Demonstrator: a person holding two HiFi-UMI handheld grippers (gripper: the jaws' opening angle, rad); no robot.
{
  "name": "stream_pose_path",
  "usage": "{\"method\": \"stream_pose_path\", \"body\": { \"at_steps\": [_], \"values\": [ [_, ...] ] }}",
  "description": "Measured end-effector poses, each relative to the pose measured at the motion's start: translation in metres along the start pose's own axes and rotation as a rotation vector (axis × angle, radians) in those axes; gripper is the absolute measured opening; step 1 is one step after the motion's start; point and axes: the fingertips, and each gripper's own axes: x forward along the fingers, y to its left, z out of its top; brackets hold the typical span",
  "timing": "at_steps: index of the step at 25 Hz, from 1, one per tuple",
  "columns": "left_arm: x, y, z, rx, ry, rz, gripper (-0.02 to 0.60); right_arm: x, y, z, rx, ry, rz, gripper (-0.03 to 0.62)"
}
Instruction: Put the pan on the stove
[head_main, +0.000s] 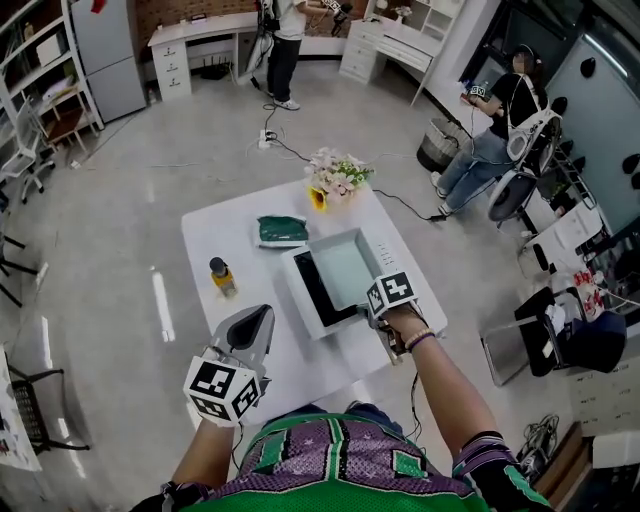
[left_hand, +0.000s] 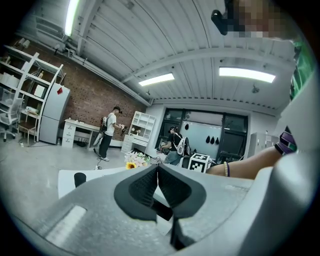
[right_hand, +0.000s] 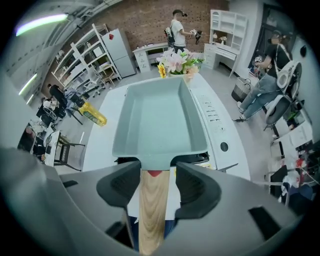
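the pan (head_main: 345, 268) sits on the stove (head_main: 318, 292), flat, near the middle of the table (head_main: 215, 235) and toward its right edge, with a strip of the stove's black glass showing along the pan's left side. so the placing looks done, and what seems left is only to draw the tool off the handle. the pan is square and shallow with rounded corners and a matte grey-green skin that looks smooth and coated. its handle (right_hand: 150, 210) is a straight bar of pale wood with visible grain, running back over the table's near edge. the right gripper (right_hand: 156, 176) points steeply down with the handle between its jaws. the jaws stand apart, with a gap beside the wood on at least one side, so nothing is clamped. the stove is a low white slab with a glossy dark cooking plate and a control strip along its right side. the left gripper (head_main: 258, 318) hovers by the near left part of the table, its ribbed black pads together on nothing. toward the left edge stands a yellow bottle (head_main: 221, 277) with a dark cap. behind the stove lie a green packet (head_main: 282, 231) and flowers (head_main: 337, 178) at the far edge.
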Motion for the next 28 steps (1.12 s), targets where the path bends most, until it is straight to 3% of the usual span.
{"method": "stream_pose_path", "body": {
  "at_steps": [8, 19, 25, 28],
  "values": [
    [0.008, -0.014, 0.003, 0.025, -0.003, 0.029, 0.018, -0.019, -0.011, 0.001, 0.033, -0.127, 0.032, 0.216],
    [0.02, -0.058, -0.003, 0.044, 0.022, 0.14, 0.018, -0.061, -0.05, 0.005, -0.102, -0.371, 0.104, 0.206],
    [0.028, -0.083, -0.005, 0.0, 0.008, 0.241, 0.018, -0.09, -0.069, 0.007, -0.129, -0.555, 0.195, 0.164],
    [0.035, -0.093, -0.001, -0.045, -0.02, 0.274, 0.018, -0.108, -0.085, 0.008, -0.173, -0.633, 0.196, 0.144]
  ]
}}
